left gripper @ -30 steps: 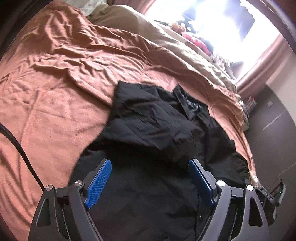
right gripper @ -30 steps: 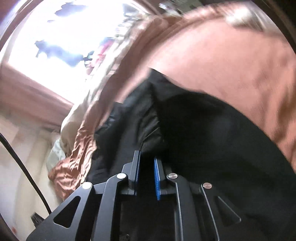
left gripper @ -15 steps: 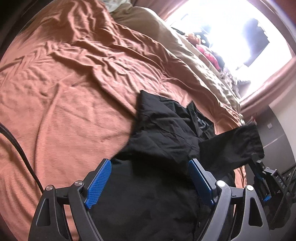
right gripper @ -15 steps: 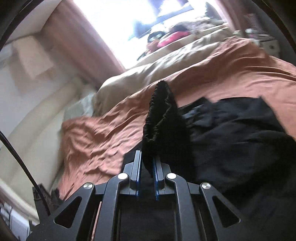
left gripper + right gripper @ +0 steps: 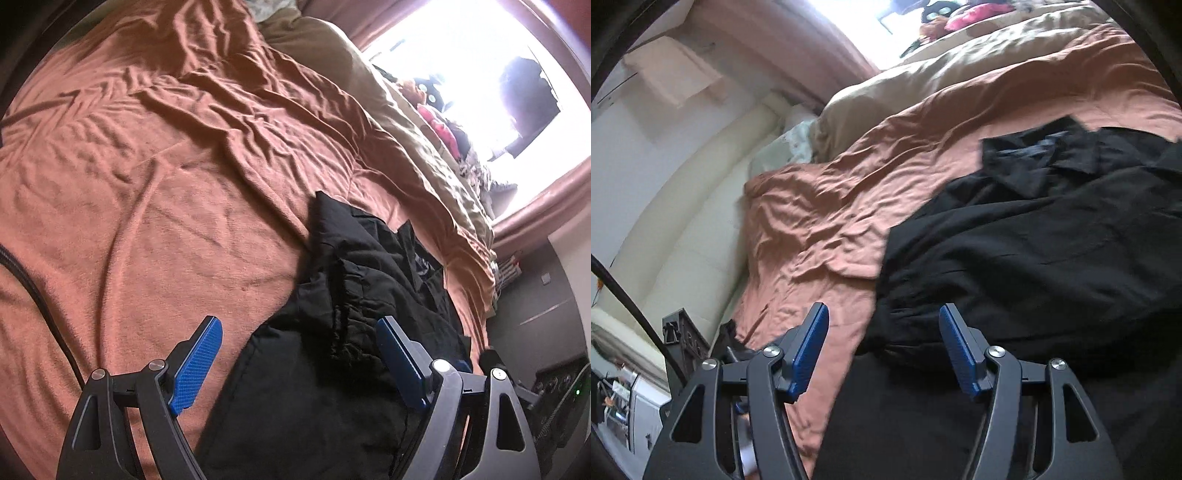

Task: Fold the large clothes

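Now the black shirt (image 5: 1052, 240) is spread on the bed (image 5: 849, 184), on top of the rust-orange bed sheet (image 5: 166, 203). It is laid there so that it can be folded on something wide and soft. The right tool (image 5: 882, 347) is held just over the near edge of the shirt, and its jaws are opening. Black cloth is seen below and ahead of the blue pads, but nothing is pinched between them, so the shirt seems to have been let go. The left tool (image 5: 299, 363) is held wide open too, above the near side of the shirt, and nothing is gripped by it. Both tools are probably kept open and close so that a new piece of cloth can be picked next.

The shirt is black all over and looks thin and floppy. Its collar (image 5: 1030, 155) is seen at the far end from the right tool. One part has been laid over the middle, and it is bunched and wrinkled there (image 5: 354, 295). The fold is not neat yet. Beyond the shirt, a tan blanket (image 5: 406, 122) is lying along the far side of the bed by the bright window (image 5: 461, 74).
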Available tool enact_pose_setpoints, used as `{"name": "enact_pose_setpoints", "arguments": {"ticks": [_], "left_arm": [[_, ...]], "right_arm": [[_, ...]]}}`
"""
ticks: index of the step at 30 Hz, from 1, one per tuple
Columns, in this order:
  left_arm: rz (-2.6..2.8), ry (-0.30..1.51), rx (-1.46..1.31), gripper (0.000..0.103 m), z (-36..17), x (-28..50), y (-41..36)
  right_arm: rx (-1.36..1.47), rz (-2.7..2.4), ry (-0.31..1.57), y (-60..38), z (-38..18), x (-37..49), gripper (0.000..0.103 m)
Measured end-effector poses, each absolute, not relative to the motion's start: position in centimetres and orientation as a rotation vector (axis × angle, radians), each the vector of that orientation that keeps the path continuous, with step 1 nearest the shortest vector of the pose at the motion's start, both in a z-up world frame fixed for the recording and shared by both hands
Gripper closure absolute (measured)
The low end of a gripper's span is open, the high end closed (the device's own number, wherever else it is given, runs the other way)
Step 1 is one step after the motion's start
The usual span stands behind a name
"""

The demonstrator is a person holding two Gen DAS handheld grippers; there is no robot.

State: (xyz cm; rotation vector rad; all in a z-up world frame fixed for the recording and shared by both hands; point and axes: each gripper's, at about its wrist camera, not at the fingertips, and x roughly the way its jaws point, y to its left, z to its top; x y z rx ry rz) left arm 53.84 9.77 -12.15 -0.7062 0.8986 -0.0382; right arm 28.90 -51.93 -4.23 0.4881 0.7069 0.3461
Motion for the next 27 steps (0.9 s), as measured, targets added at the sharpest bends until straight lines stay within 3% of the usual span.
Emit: {"name": "enact_pose_setpoints", "arguments": {"ticks": [8,13,16,27], "left_arm": [[-0.13,0.867,-0.46,0.017,-9.8,54.4,3.6],[-0.168,0.862,-0.296,0.019,-9.0,55.2,-0.4],[-0.176,0.902,-0.216,0.026,-9.3,56.9,-2.7],[-0.237,1.022,0.075,0.029,-13.2,63.7,-11.8]], "right_arm": [[0.498,0.021,0.672,-62.4,-5.0,23.4,0.043],[0.5,-0.056,0.699,-66.7,-5.2,23.2,0.05],[0.505,-0.082,0.71,-68.3,-4.6,23.5,0.051],[0.426,-0.125,0.776,-69.1,-5.5,29.1,0.053]]}}
